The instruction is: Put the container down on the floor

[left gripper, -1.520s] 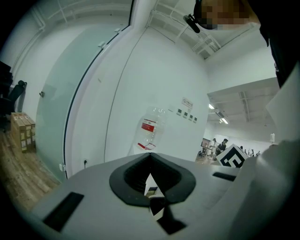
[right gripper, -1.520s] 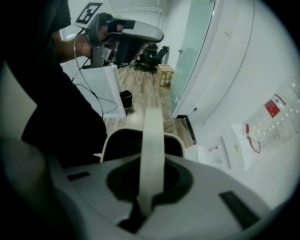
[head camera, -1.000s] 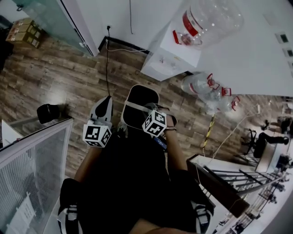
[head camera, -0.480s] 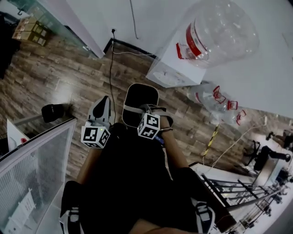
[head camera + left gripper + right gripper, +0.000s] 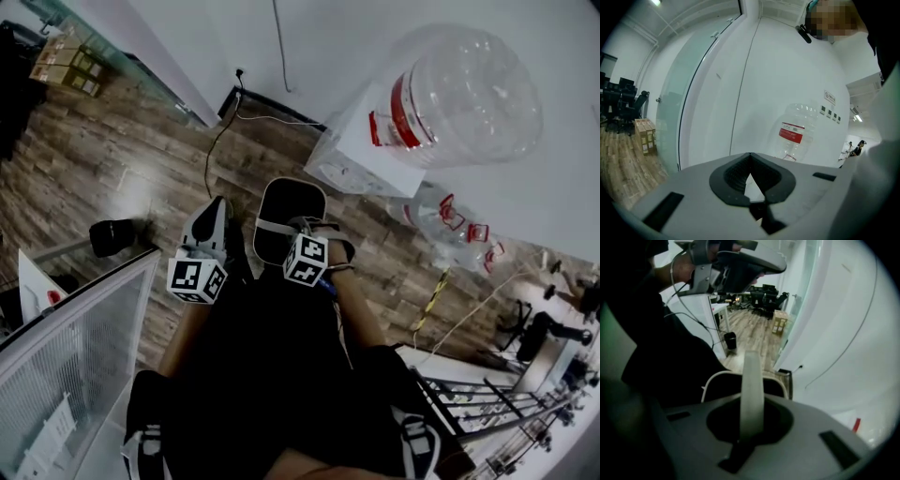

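1 container [image 5: 291,199], 2 grippers. Right gripper [image 5: 303,228] fingers clamped tight on its white handle [image 5: 752,390] — container hangs above the wood floor [image 5: 112,159]. Left gripper [image 5: 750,157] fingers closed tip to tip — empty.

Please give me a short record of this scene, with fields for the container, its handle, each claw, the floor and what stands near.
container: dark oval bin with white rim, carried, seems off the floor
handle: pale band across the bin
right claw: shut on the pale band
left claw: shut, nothing in it
floor: brown wood planks
nearby: big clear plastic water bottle with red label on a white dispenser
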Tool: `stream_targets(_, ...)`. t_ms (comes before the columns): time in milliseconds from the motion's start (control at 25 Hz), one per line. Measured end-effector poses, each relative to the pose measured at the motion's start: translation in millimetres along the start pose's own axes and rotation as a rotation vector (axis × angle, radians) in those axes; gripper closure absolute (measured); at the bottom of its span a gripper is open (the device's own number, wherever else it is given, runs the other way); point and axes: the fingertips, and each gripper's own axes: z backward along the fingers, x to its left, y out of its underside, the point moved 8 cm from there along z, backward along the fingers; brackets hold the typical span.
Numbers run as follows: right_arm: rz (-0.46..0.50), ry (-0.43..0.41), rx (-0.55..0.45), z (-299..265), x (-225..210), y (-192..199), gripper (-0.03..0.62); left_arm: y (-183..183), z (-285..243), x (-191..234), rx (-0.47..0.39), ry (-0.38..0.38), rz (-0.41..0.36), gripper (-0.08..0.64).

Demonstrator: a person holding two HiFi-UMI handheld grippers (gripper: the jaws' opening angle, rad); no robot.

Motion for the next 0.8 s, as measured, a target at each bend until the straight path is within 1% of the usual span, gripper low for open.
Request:
stream_targets(200, -0.024, 0.004, 0.029, -18.2, -18.1, -16.4, 0.558, -5.5, -39.3, 31.1, 0.027, 0.076, 0.007, 0.529)
stream_targets(360, -0.051, 0.026, 0.058, -39.5, -38.9, -44.0, 0.558, -20.2, -77.2, 76.6, 0.050, 0.147, 0.009, 0.529)
stream_targets(480, -0.082, 0.041, 0.062, -52.1, -54.1, -62.2, 0.558, -36.2, -103.4, 102.3, 0.063, 0.218, -0.012, 0.529)
stream_targets(640, -0.125, 0.047, 0.099, -73.8, -81.4, -78.1, 0.558, -58.5, -136.3, 136.0, 0.083, 0.312, -0.053, 0.529)
stream_targets(800, -0.177, 0.059, 0.083, -90.1, -109.6, -91.1, 0.558, -67.2, -160.9, 159.1, 0.106, 0.384, -0.071, 0.529)
